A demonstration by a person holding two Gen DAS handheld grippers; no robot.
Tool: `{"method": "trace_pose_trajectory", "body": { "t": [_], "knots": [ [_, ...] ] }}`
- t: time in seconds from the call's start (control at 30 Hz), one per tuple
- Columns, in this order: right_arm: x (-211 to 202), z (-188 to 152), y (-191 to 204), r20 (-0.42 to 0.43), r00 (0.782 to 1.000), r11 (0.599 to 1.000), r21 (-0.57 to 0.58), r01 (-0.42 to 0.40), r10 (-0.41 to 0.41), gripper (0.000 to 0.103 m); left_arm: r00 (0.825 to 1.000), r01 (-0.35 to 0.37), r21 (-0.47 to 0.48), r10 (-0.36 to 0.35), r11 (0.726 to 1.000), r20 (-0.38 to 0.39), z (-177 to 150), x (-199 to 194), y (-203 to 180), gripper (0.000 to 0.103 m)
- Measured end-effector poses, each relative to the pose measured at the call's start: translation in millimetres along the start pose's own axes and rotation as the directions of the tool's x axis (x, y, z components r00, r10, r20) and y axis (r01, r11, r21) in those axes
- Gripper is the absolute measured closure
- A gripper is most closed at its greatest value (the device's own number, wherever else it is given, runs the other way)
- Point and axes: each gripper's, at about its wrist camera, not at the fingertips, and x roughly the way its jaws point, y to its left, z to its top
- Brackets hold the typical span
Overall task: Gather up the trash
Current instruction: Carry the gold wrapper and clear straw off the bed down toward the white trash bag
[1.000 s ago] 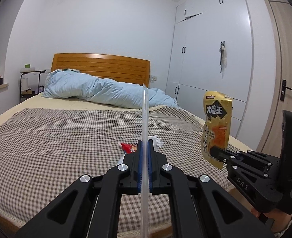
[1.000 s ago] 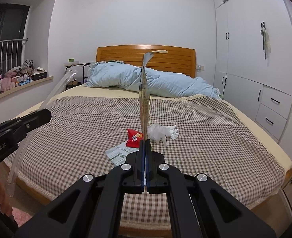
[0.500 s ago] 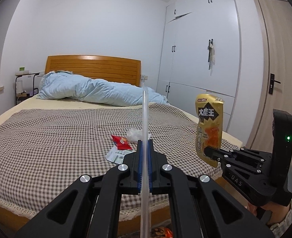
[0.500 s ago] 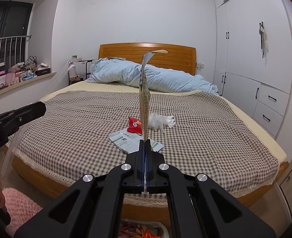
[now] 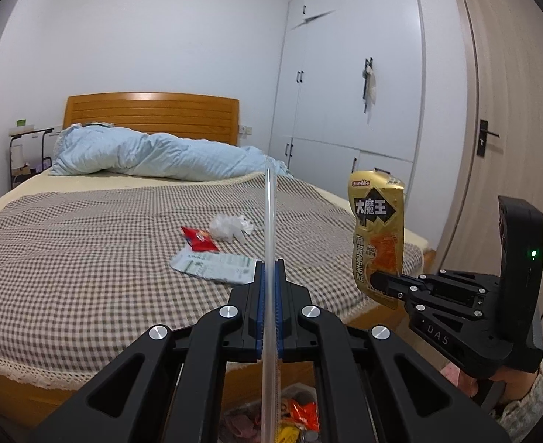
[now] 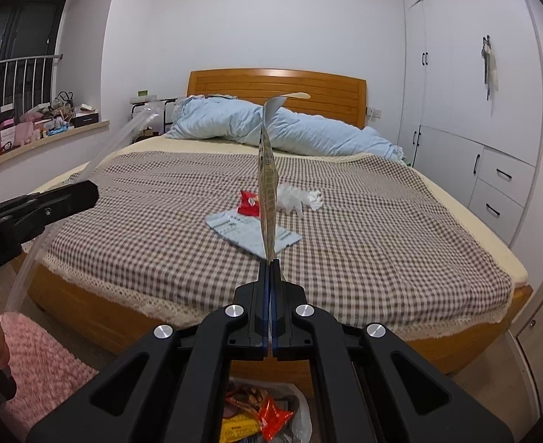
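The left gripper (image 5: pixel 269 277) is clamped on a clear plastic tube (image 5: pixel 268 221), which stands up above its tips and also hangs down below them. The right gripper (image 6: pixel 270 269) is pinched shut on the bottom edge of a gold snack bag (image 5: pixel 378 236), held upright. Directly beneath both grippers sits an open trash bag (image 6: pixel 267 409) already holding wrappers.

The likeliest slip is a miss at the drop. The tube is long and light, so if the left jaws let go while it leans, one end may catch the bag's rim and tip out onto the floor. The snack bag is held only by a thin edge; being flat and light, it could flutter sideways on release and land beside the trash bag, or on the pink rug (image 6: pixel 38 365) to the left of the right gripper. The two tools are near each other, so a careless swing could knock tube against wrapper.

Ahead of both grippers, on the checked bedspread (image 6: pixel 363 243), three pieces remain: a red packet (image 6: pixel 248 203), a crumpled white tissue (image 6: pixel 297 197) just beside it, and a flat pale green-and-white wrapper (image 6: pixel 234 230) nearest the tips.

The gold bag reads "大魔王" in large black characters; the small logo above it looks like a brand name but is too small to read surely. The right gripper's body bears "DAS"; the left's shows "enRobot.AI", cut off at the frame edge.
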Motion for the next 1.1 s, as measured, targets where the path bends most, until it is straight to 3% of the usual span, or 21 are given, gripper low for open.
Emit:
{"method": "trace_pose_trajectory", "body": {
  "t": [0.67, 1.1],
  "knots": [
    [-7.7, -59.0, -3.1, -0.096, 0.995, 1.0, 0.013, -0.006, 0.007, 0.102, 0.991, 0.057, 0.01, -0.056, 0.998, -0.118, -62.6, 14.7, -19.9, 0.101],
    [-0.3, -97.8, -5.9, -0.191, 0.981, 1.0, 0.028, -0.007, 0.012, 0.102, 0.976, 0.085, 0.015, -0.08, 0.996, -0.2, -97.8, 24.4, -22.1, 0.101]
  ]
}}
